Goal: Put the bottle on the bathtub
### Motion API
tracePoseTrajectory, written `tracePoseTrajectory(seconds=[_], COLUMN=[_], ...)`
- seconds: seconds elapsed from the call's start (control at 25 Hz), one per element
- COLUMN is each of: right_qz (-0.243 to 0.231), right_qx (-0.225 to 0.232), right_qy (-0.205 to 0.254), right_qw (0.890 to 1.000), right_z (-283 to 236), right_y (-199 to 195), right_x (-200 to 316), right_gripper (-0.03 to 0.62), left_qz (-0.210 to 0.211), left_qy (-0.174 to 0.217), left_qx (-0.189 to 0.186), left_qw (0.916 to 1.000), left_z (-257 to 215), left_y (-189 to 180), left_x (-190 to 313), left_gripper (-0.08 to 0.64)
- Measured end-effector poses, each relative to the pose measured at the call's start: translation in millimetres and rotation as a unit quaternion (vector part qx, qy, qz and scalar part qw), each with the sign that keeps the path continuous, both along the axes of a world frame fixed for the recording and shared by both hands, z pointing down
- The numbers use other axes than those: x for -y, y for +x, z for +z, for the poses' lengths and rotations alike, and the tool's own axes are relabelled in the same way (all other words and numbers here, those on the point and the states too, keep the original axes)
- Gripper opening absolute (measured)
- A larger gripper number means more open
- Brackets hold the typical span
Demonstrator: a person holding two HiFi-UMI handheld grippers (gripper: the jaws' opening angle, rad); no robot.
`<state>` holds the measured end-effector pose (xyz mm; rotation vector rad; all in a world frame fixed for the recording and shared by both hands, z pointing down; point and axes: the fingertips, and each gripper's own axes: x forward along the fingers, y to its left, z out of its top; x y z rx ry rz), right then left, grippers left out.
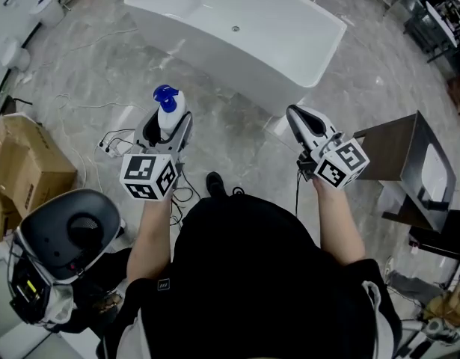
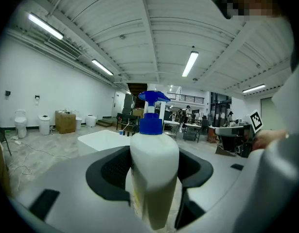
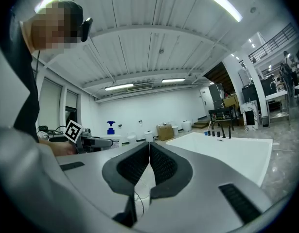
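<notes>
the bathtub (image 1: 237,32) is white, glossy and empty, with a drain in its floor and dark taps at its far rim. its rim is a narrow, smooth band, so a base set there probably has to sit flat and square or it will slide.

the left gripper (image 1: 168,126) is on the near side of the bathtub, well apart from its rim and over the floor. its jaws stand wide and are clamped on the bottle, 1 pad on each flank of the body. the right gripper (image 1: 297,118) is also short of the bathtub, off the right end of its near side. its jaws are pressed together with nothing between them.

the bottle (image 2: 154,174) is upright in the left jaws, not yet at the bathtub. it has a white plastic body with a blue spray head (image 2: 151,108) on top.

it looks light to middling in weight; how full it is cannot be told. the plastic is smooth and likely slippery, and the walls would give a little under a hard squeeze, but it is not fragile. the best hold is where the pads sit now, on the broad body below the shoulder. the spray head is a poor hold, since it may turn or fire.
</notes>
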<state>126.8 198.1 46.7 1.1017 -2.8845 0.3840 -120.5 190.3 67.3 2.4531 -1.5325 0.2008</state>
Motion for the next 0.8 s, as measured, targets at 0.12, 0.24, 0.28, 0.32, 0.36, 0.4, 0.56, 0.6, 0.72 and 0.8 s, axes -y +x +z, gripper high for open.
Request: tracePoseTrajectory(seconds=[0.12,0.24,0.28,0.32,0.36,0.4,0.56,0.6,0.72,0.8], right_qz=[0.006,0.013,0.015,0.017,0.019,0.022,0.027,0.027,0.025,0.02], right_qx=[0.001,0.003,0.002,0.0,-0.001,-0.002,-0.001,-0.001,0.004,0.008], right_qy=[-0.004,-0.005,-0.008,-0.013,-0.019,-0.024,-0.032,-0.035,-0.044,-0.047], right_qw=[1.0,1.0,1.0,1.0,1.0,0.999,0.999,0.999,0.999,0.999], right_z=[2,2,3,5,8,11,21,24,33,38], right_y=[-23,-39,-41,-42,-42,-42,-41,-40,-32,-26], right_x=[23,39,44,47,51,54,71,77,94,109], right_gripper=[0.029,0.029,0.029,0.029,0.029,0.029,0.029,0.029,0.029,0.029], left_qz=[0.011,0.022,0.023,0.024,0.025,0.026,0.036,0.037,0.038,0.034], left_qy=[-0.003,-0.012,-0.016,-0.02,-0.022,-0.025,-0.037,-0.04,-0.047,-0.05], left_qx=[-0.001,0.003,0.002,0.0,-0.002,-0.002,-0.005,-0.006,-0.004,-0.002], left_qw=[0.9999,0.9997,0.9996,0.9995,0.9994,0.9993,0.9987,0.9985,0.9982,0.9982], left_z=[4,11,14,16,17,19,33,36,43,46], left_y=[-21,-37,-40,-42,-43,-43,-39,-36,-24,-16], left_x=[24,44,50,55,59,63,83,88,102,115], left_gripper=[0.274,0.274,0.273,0.275,0.275,0.274,0.274,0.275,0.273,0.275])
